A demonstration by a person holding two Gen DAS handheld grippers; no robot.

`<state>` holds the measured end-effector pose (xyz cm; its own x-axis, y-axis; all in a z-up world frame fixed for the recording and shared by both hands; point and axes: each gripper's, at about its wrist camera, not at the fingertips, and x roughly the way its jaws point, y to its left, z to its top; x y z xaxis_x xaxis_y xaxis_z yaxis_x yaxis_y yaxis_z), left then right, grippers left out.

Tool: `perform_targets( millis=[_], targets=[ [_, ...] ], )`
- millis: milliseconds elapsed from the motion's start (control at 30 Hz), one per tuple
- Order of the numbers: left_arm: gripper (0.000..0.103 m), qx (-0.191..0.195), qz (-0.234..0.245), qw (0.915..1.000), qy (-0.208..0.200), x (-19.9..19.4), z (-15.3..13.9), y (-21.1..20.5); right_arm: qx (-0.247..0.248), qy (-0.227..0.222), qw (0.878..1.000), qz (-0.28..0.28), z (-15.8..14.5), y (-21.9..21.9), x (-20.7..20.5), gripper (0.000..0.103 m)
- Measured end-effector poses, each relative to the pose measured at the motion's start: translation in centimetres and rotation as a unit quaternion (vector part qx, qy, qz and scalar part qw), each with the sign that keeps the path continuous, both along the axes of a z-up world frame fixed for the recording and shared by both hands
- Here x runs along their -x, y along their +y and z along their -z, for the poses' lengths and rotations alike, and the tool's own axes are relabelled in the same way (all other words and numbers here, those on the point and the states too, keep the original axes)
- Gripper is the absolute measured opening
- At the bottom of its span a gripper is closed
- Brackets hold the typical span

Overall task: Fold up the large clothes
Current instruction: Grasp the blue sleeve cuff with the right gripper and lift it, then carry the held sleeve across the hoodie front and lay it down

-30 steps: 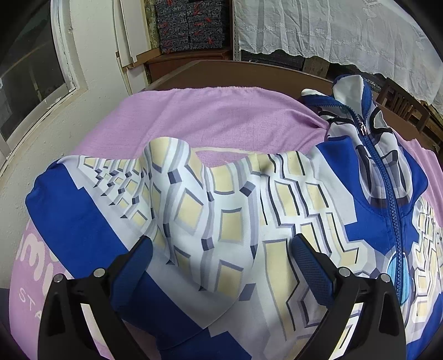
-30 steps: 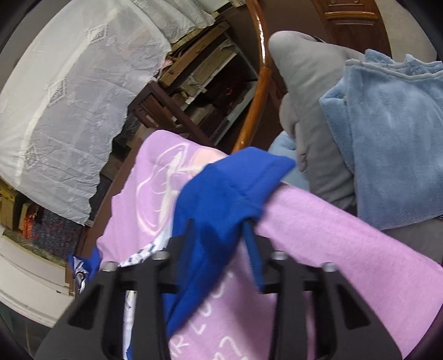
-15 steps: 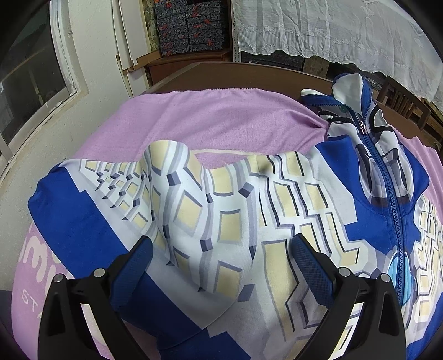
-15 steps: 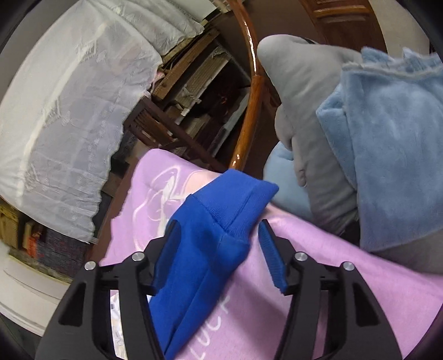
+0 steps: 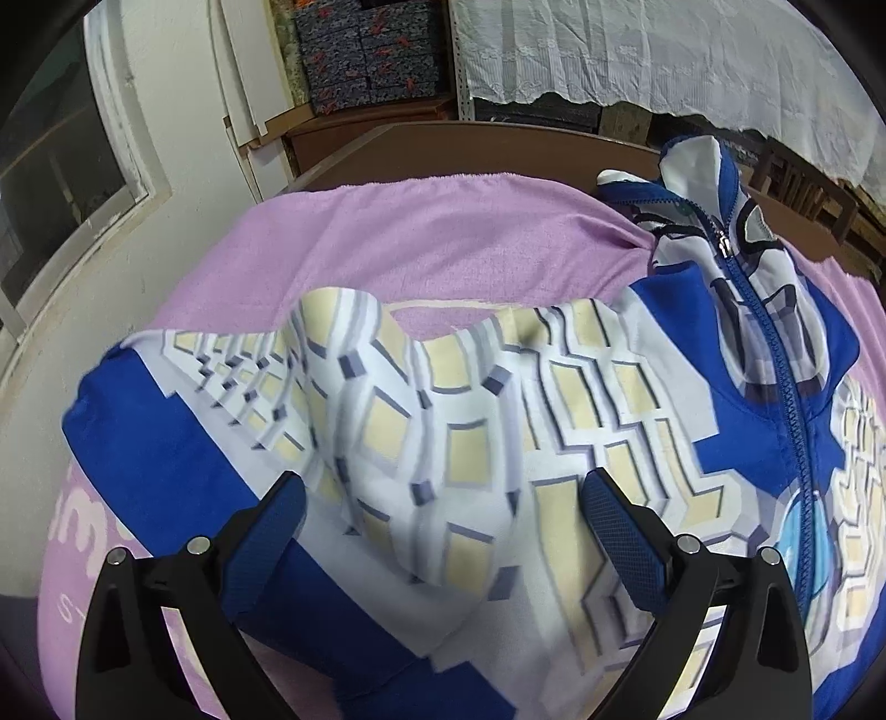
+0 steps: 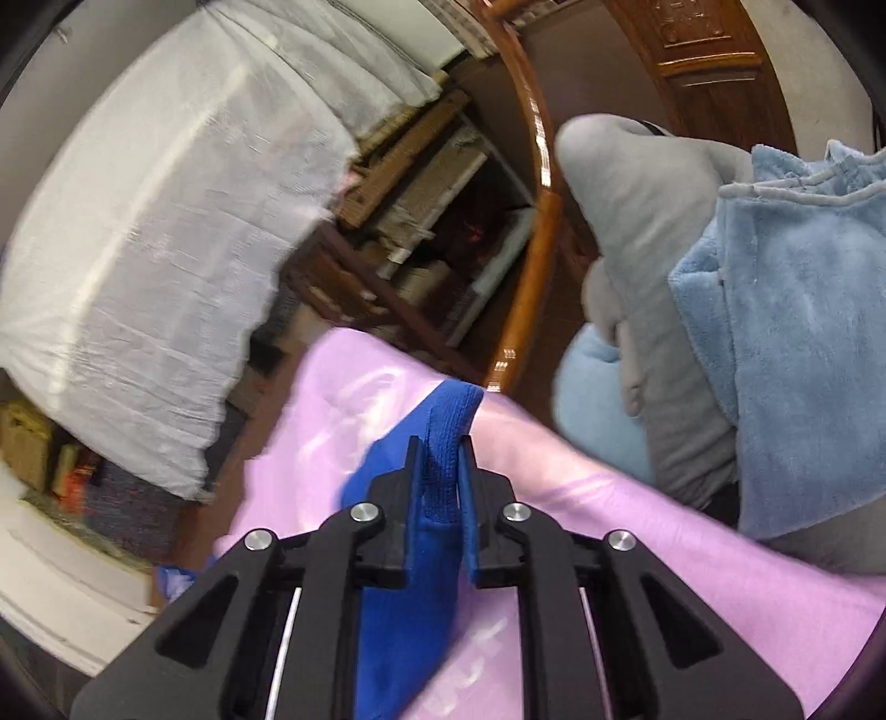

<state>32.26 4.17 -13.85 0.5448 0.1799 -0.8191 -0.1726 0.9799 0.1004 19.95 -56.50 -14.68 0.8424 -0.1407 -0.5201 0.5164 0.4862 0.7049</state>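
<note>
A zip-up jacket [image 5: 498,432], blue and white with yellow blocks, lies spread on a pink blanket [image 5: 421,232]. Its collar and zipper [image 5: 725,243] are at the far right in the left wrist view. My left gripper [image 5: 437,509] is open and hovers just above the jacket's sleeve, with rumpled fabric between its jaws. In the right wrist view, my right gripper [image 6: 440,465] is shut on the jacket's blue cuff [image 6: 448,421] and holds it above the blanket [image 6: 609,554].
A white wall and window [image 5: 66,166] stand left of the bed. A brown headboard [image 5: 443,144] and lace curtain [image 5: 664,50] are beyond. In the right wrist view, a pile of grey and light-blue cloths [image 6: 747,288] lies to the right, next to a wooden rail [image 6: 531,266].
My right gripper was open around the blue cuff half a second ago and has now shut on it. My left gripper has stayed open over the sleeve.
</note>
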Motion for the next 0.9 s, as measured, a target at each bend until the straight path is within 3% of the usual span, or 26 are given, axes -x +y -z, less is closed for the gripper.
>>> perform_targets(
  millis=[100,233,367,433,533,633,900],
  targets=[
    [0.100,-0.007,-0.006,0.9999,0.008,0.0,-0.8,1.2,0.010,-0.034,0.999,-0.003,-1.9,1.2,2.8,0.011],
    [0.100,0.026,-0.037,0.9989,-0.013,1.0,-2.5,4.3,0.041,-0.037,0.998,0.004,-2.9,3.2,7.2,0.011],
    [0.100,0.073,-0.064,0.9952,-0.012,1.6,-2.8,6.9,0.035,-0.024,0.998,0.041,-1.0,3.6,12.7,0.010],
    [0.100,0.086,-0.074,0.9936,-0.006,1.7,-2.6,7.7,0.009,-0.004,0.999,0.049,0.7,3.0,14.1,0.010],
    [0.100,0.086,-0.083,0.9929,-0.002,2.0,-2.4,8.5,-0.025,0.016,0.999,0.046,2.6,2.2,14.4,0.010],
    [0.100,0.084,-0.090,0.9924,-0.005,2.2,-2.5,8.9,-0.029,0.019,0.998,0.047,2.7,2.2,14.0,0.010],
    [0.100,0.078,-0.069,0.9945,-0.011,2.5,-3.1,7.8,0.066,-0.015,0.997,-0.031,-4.4,7.7,9.8,0.010]
  ],
)
